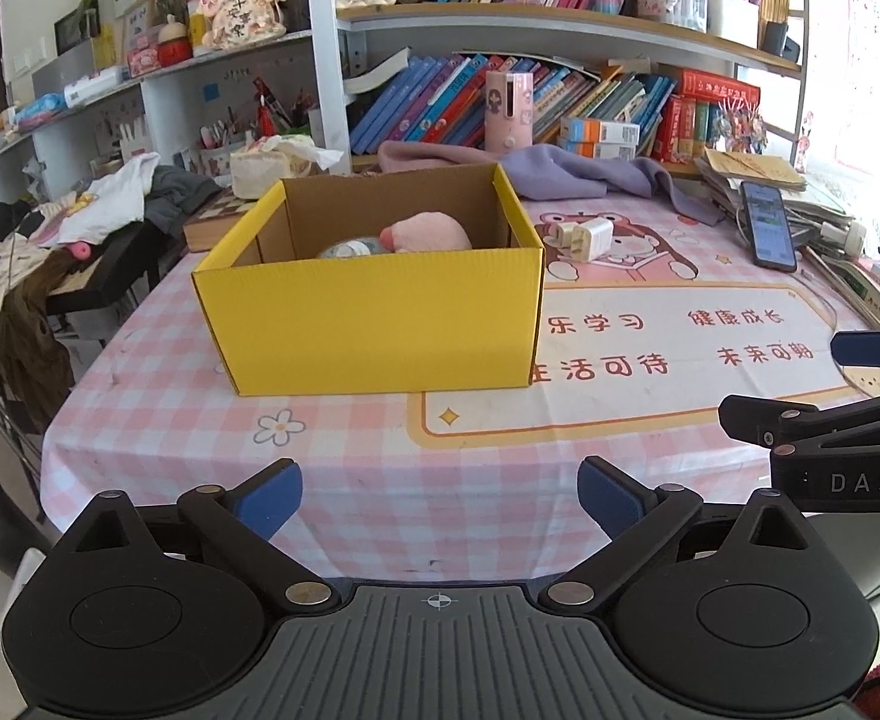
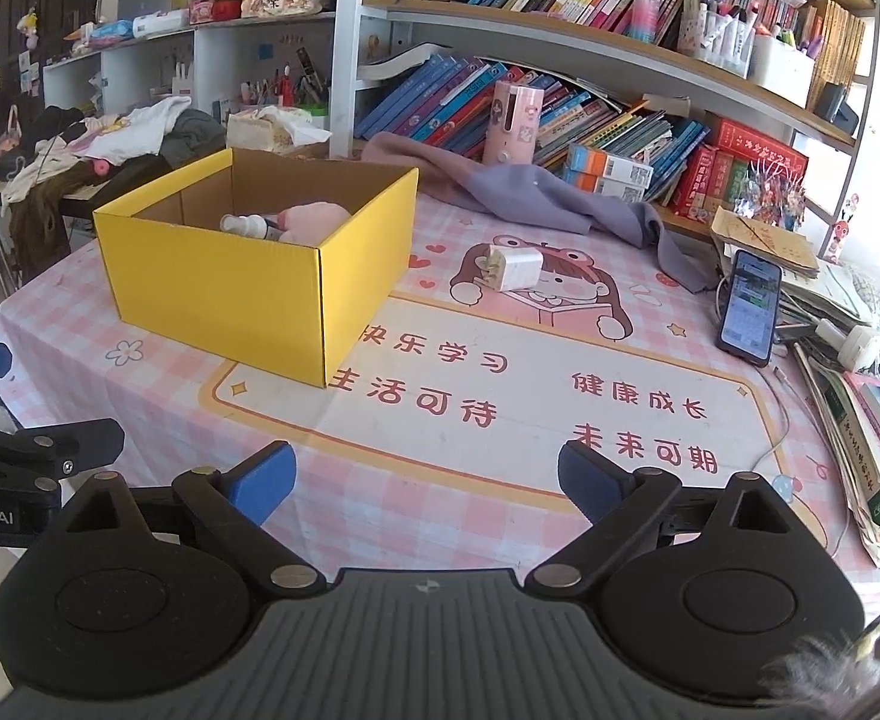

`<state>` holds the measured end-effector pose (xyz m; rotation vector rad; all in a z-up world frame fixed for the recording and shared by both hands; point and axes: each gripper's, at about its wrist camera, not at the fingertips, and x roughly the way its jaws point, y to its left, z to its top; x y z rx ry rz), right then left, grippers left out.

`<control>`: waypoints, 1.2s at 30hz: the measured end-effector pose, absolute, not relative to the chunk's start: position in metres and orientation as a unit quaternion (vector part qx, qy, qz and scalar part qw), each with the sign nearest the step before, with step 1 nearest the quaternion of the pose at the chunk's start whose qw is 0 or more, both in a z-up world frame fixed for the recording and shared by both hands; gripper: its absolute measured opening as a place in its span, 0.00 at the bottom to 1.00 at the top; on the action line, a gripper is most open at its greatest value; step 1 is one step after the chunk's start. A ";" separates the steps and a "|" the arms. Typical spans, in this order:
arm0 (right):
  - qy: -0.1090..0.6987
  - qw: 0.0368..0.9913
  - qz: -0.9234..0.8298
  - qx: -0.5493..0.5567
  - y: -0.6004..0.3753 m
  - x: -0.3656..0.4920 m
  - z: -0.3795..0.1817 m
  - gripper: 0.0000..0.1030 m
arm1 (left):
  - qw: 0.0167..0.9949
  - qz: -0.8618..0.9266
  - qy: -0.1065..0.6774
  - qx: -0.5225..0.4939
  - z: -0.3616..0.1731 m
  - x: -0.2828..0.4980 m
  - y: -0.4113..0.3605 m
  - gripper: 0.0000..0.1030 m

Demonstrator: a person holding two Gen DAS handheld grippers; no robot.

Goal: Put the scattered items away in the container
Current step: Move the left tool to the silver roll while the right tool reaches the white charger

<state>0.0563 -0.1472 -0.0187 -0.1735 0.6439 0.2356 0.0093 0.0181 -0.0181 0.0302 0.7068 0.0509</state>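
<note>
With both sets of tongs held low over the near edge of the table [image 2: 499, 516], each reads as follows

Left gripper [image 1: 440, 495]: jaws spread wide, blue pads well apart, nothing between them and nothing held. Only the pink checked tablecloth [image 1: 158, 420] lies under the gap.

Right gripper [image 2: 428, 480]: jaws likewise spread wide, nothing gripped, pads clear of every item. In the left wrist view its black finger shows at 3 o'clock; in the right wrist view the left unit shows at 9 o'clock.

Container: the yellow cardboard box [image 1: 374, 318] stands upright and open-topped on the cloth, at 12 o'clock from the left gripper and at about 10 o'clock from the right gripper, well apart from both.

Contents of the box:
- a pink plush toy [image 1: 434, 231] toward the far right of the interior
- a white spray bottle [image 2: 248, 225] lying on its side, just beside the plush at its 9 o'clock
- a pale round item partly hidden by the front wall; its kind cannot be told

Remaining loose item: a white charger plug [image 2: 514, 267] lies on the printed cartoon figure, outside the box, at 3 o'clock from it and at 12 o'clock from the right gripper.

Surroundings: a purple cloth [image 2: 535, 192] is draped at 12 o'clock beyond the plug. A phone [image 2: 751, 306] with a lit screen leans on a paper stack at 2 o'clock. Bookshelves [image 2: 559, 42] fill the background
</note>
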 end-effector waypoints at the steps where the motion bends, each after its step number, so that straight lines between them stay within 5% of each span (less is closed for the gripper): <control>1: 0.316 0.938 0.115 -0.085 -0.148 0.057 -0.019 0.95 | 0.937 0.023 0.349 0.014 -0.019 0.010 0.018 0.97; 36: 0.333 0.941 0.034 -0.056 -0.230 0.112 -0.025 0.97 | 0.924 -0.136 0.357 0.035 -0.032 0.096 -0.073 0.97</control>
